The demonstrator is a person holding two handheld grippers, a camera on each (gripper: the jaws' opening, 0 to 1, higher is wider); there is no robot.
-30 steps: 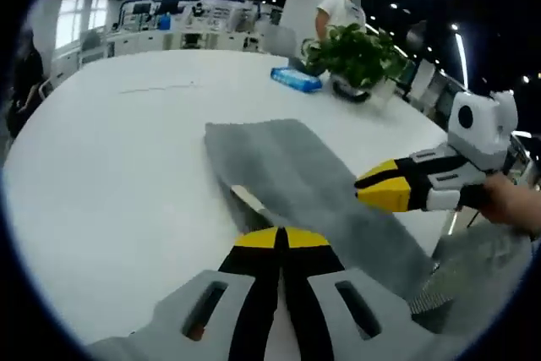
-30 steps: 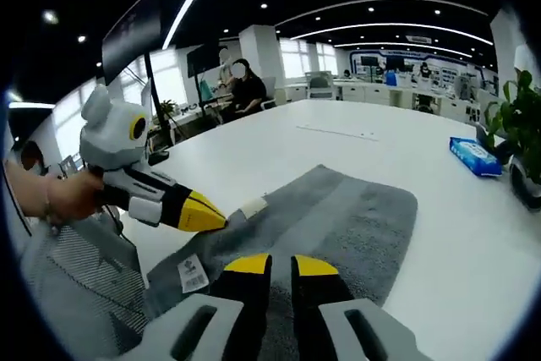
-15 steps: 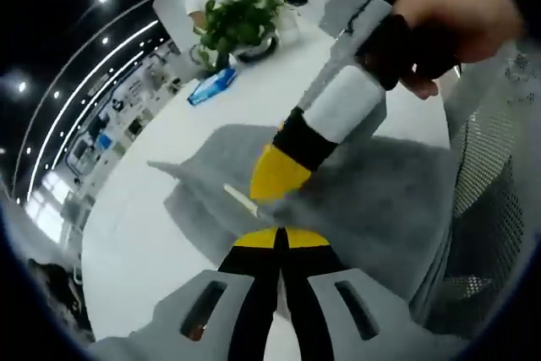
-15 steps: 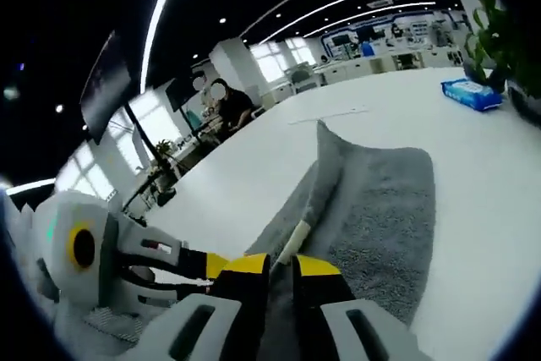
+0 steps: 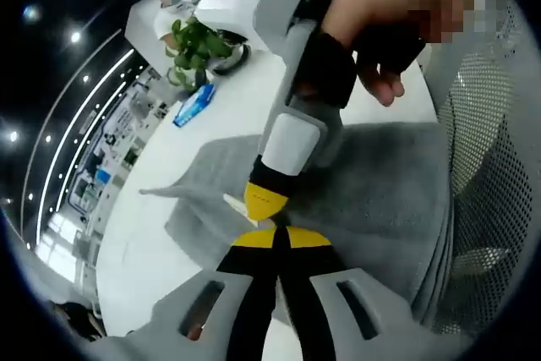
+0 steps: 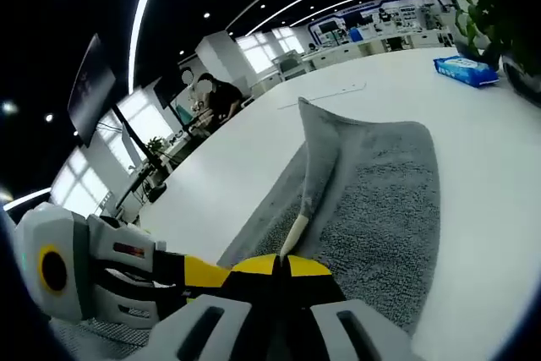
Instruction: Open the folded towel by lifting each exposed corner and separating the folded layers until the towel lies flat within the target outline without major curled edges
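The grey towel (image 5: pixel 372 183) lies on the white table (image 5: pixel 169 158), and one fold stands up as a ridge (image 6: pixel 317 145) with a white label (image 6: pixel 294 232) on its edge. At the bottom of the left gripper view my left gripper (image 5: pixel 279 238) is shut on the towel's near edge beside that label (image 5: pixel 239 205). My right gripper (image 6: pixel 283 266) is shut on the same lifted fold. In the left gripper view it reaches down from above, held by a hand (image 5: pixel 397 14), its yellow tip (image 5: pixel 266 200) almost touching my left jaws. The left gripper (image 6: pixel 199 272) sits just left of my right jaws.
A potted plant (image 5: pixel 199 44) and a blue packet (image 5: pixel 194 106) stand at the table's far side; the packet (image 6: pixel 465 71) also lies beyond the towel. A grey mesh fabric (image 5: pixel 482 150) hangs close beside the towel. A person (image 6: pixel 211 95) sits at a distant desk.
Both views have swung and tilted with the hands. The right jaws, slightly apart a second ago, have shut on the towel, and a fold has risen off the table into a ridge.
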